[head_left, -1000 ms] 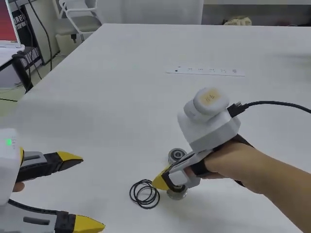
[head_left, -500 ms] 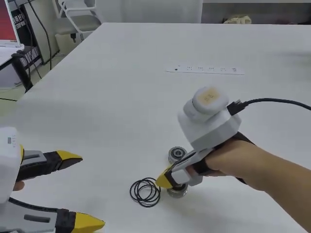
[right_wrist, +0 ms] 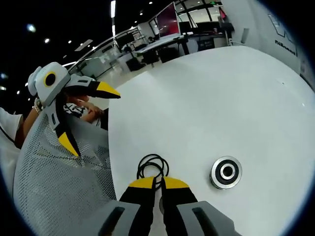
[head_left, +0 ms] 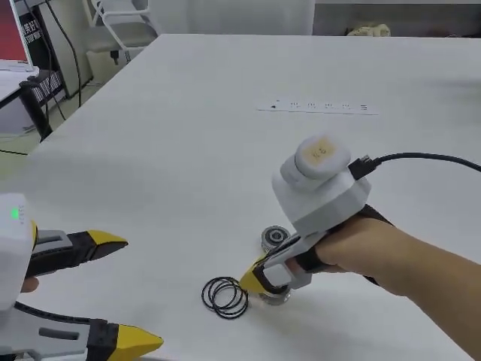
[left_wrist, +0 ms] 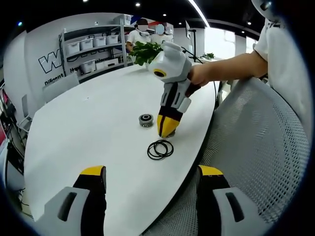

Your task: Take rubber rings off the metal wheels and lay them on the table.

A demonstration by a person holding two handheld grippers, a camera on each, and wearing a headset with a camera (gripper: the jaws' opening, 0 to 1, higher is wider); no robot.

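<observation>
R gripper (head_left: pixel 252 282) pinched shut at small silver metal wheel (head_left: pixel 276 298), near table (head_left: pixel 225 150) edge; L gripper (head_left: pixel 141 293) agape. We risk unbraced wheel skidding on pull.

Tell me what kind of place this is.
Probably an office-style lab or workshop: a large white table, shelves of storage bins, and desks with a monitor behind.

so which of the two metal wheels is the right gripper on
The near wheel, beside the loose black rings; the right gripper has its tips down on it. The other wheel stands free behind it, untouched.
</observation>
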